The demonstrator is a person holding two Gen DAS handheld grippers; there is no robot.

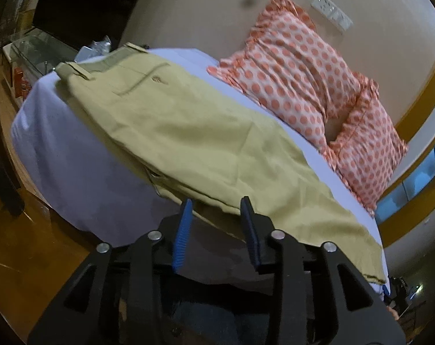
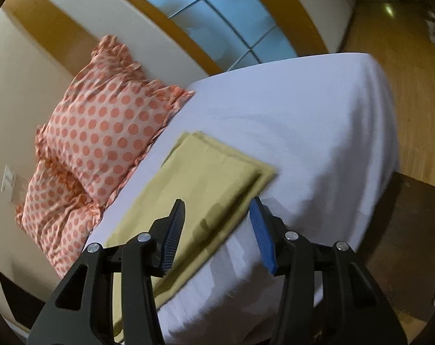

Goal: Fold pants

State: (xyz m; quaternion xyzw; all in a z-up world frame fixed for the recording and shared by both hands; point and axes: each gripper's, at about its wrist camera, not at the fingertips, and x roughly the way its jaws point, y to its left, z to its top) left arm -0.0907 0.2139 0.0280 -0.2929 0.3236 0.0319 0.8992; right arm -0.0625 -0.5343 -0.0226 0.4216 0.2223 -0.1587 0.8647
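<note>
Khaki pants (image 1: pixel 188 132) lie flat along the white-sheeted bed (image 1: pixel 73 155), leg ends stacked, beside two orange polka-dot pillows (image 1: pixel 298 69). Left tool (image 1: pixel 217 210) and right tool (image 2: pixel 217 210) are both released, jaws spread, hovering over the pants' near edge.

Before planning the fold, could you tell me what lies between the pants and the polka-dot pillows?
Only a bare strip of white sheet separates pants from pillows, seen in both views.

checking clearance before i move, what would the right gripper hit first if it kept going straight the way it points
Most likely the khaki pants: the open right gripper points at the leg ends lying flat on the white bed sheet. Depth is unclear, so how soon it would touch cannot be told.
</note>
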